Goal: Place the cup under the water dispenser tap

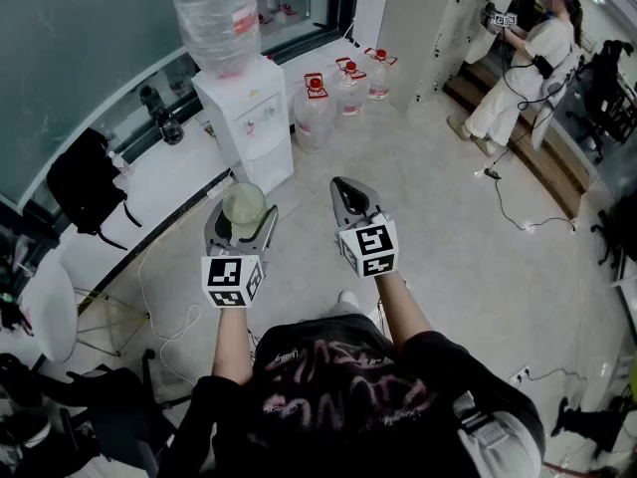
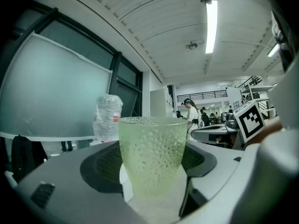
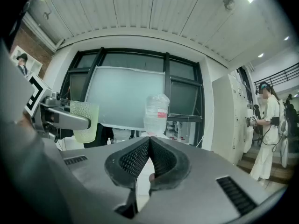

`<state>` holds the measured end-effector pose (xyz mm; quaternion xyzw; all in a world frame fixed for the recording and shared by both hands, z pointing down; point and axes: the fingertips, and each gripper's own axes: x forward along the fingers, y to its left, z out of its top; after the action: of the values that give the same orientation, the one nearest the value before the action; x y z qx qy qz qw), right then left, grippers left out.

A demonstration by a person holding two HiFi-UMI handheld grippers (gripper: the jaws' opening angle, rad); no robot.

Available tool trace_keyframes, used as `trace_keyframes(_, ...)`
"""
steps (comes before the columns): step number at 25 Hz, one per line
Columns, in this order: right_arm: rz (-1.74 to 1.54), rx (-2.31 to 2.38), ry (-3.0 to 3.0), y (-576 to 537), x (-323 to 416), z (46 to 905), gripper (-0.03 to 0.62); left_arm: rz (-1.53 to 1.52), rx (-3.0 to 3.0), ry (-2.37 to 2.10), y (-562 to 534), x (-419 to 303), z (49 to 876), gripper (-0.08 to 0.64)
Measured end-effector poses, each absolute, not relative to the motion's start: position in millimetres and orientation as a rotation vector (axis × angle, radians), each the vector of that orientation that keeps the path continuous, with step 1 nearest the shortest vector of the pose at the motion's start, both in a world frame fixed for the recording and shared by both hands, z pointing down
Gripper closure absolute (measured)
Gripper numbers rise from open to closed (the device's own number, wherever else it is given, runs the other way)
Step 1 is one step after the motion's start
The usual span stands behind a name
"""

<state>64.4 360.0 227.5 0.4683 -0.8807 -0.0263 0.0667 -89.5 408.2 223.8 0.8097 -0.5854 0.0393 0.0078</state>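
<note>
The cup (image 1: 243,207), pale green, translucent and dimpled, is held upright in the air by the left gripper (image 1: 242,225); in the left gripper view its fingers (image 2: 100,164) are seen spread wide and clamped on the sides of the cup, whose rim stands above them.

The cup is kept in front of the water dispenser (image 1: 251,122) and apart from it; it is not set under a tap, and the taps on the dispenser's front are too small to be made out. The dispenser is white and stands on the floor (image 1: 438,217); a large clear bottle (image 1: 216,13) is seated upside down on its top. A long white surface (image 1: 174,182) runs along the window to the left of the dispenser.

The right gripper (image 1: 345,189) is held level beside the left one, a little to its right and not touching it; its ribbed fingers (image 3: 133,160) are pressed together at the tips, and nothing is seen between them. A marker cube (image 1: 369,247) is carried on its back, and another is carried on the left gripper.

Three capped water jugs (image 1: 316,108) are lined up on the floor to the right of the dispenser; a person in white (image 1: 523,63) is seen well apart at the upper right.
</note>
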Motion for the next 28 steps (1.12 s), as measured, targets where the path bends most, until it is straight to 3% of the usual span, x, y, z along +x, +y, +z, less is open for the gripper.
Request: trace_keyframes(28, -0.058, 1.417, -2.633, 347.3, 45.3, 236.9, 0.578, 0.117, 2.527, -1.787, 393.7, -107.7, 234.7, 0.184)
